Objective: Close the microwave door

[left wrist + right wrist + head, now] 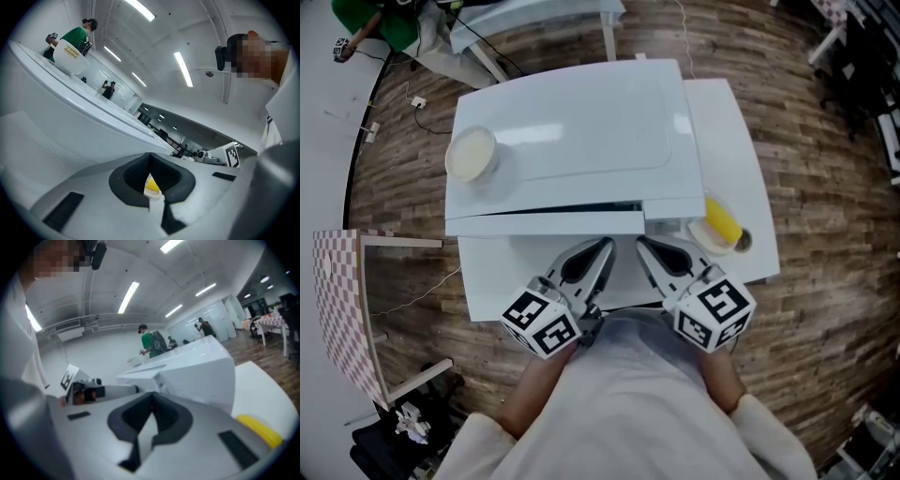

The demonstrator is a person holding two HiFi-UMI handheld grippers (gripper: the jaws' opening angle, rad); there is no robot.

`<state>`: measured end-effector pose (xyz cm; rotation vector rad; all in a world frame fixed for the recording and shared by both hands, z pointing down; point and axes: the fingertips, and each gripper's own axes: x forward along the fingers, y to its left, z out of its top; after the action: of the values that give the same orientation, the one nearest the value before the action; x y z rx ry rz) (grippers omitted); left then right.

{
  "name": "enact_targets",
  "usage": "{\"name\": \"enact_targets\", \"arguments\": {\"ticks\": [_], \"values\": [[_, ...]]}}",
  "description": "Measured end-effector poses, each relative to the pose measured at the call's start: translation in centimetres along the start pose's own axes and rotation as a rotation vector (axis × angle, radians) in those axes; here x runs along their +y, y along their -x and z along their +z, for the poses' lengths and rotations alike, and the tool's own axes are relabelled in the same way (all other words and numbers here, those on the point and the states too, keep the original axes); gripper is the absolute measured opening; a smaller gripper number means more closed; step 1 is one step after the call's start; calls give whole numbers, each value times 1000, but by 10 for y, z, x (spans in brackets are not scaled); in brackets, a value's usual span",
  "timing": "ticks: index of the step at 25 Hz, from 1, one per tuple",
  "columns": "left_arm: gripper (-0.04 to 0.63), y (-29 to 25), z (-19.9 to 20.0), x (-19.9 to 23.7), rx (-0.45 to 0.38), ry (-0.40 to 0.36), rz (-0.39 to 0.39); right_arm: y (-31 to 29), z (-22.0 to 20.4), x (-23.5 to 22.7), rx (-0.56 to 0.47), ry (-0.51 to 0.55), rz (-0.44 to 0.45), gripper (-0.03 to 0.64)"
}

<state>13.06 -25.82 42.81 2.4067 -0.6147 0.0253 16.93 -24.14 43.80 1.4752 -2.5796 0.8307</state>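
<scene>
A white microwave (581, 141) stands on a white table (741, 169). Its door (544, 223) faces me, with a thin dark gap along its top right end; I cannot tell whether it is latched. My left gripper (606, 246) and right gripper (640, 244) hover side by side just in front of the door, close to my body, both shut and holding nothing. The left gripper view shows its jaws (150, 154) closed beside the microwave's wall (70, 117). In the right gripper view the jaws (152, 397) are closed, with the microwave (197, 371) ahead.
A cream bowl (472, 155) sits on the microwave's top left corner. A yellow item in a small dish (719, 223) lies on the table right of the microwave. A checkered table (337, 300) stands at the left, and a person in green (380, 23) beyond.
</scene>
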Motion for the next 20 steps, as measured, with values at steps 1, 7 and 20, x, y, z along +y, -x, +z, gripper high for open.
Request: {"name": "enact_targets", "arguments": {"ticks": [1, 7, 20], "values": [[18, 0, 0, 1, -1, 2, 1, 0, 0, 0, 1, 0, -3, 23], [18, -3, 1, 2, 1, 3, -8, 0, 2, 0, -5, -8, -10, 23], [18, -5, 4, 4, -14, 27, -26, -2, 5, -6, -29, -57, -22, 23]]}}
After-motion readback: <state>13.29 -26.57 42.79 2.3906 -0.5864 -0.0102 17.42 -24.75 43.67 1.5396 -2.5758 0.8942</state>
